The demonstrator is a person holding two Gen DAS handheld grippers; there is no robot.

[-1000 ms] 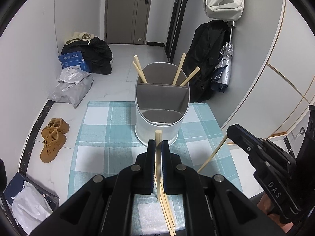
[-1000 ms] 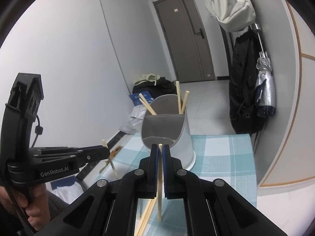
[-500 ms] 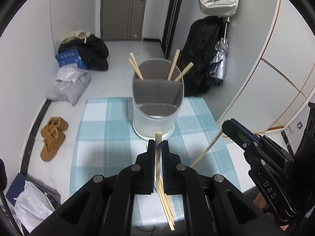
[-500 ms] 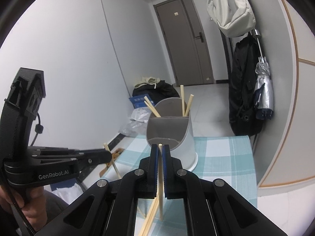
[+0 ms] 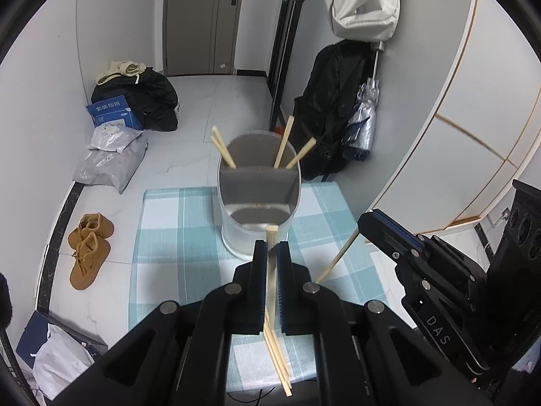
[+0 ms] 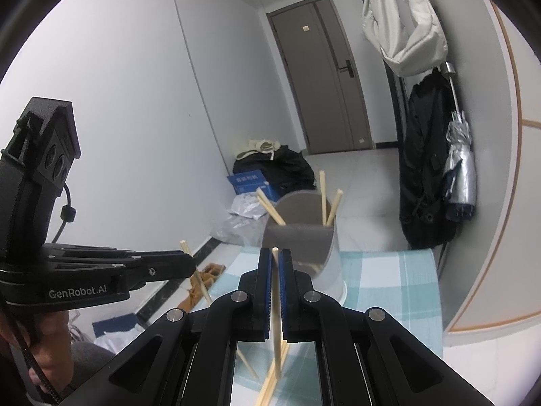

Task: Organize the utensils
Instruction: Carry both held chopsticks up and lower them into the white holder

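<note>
Left wrist view: the left gripper (image 5: 270,250) is clenched on a pale wooden chopstick (image 5: 271,237), whose blunt end pokes up just past the jaw tips while its shaft runs down toward 6 o'clock. A second loose chopstick (image 5: 282,368) lies on the teal-and-white checked tablecloth (image 5: 175,237) under the gripper, so at least one piece is left to collect. At 12 o'clock from the jaws stands the white oval utensil holder with grey dividers (image 5: 258,203); its far compartments already hold four chopsticks (image 5: 284,142), two leaning left, two right. The near compartment looks empty. At 3 o'clock the right gripper (image 5: 367,223) comes in with its own thin chopstick (image 5: 338,257) hanging beneath it.

Right wrist view: the right gripper (image 6: 275,257) grasps a slim chopstick (image 6: 276,304) held nearly upright between its blue pads. The holder (image 6: 304,247) sits at 12 o'clock, just beyond the tips. At 9 o'clock the left gripper (image 6: 189,264) carries its chopstick (image 6: 196,270).

By my reading, the job is roughly half done: four sticks stowed, two in transit above the table, neither yet over the holder's mouth.
</note>
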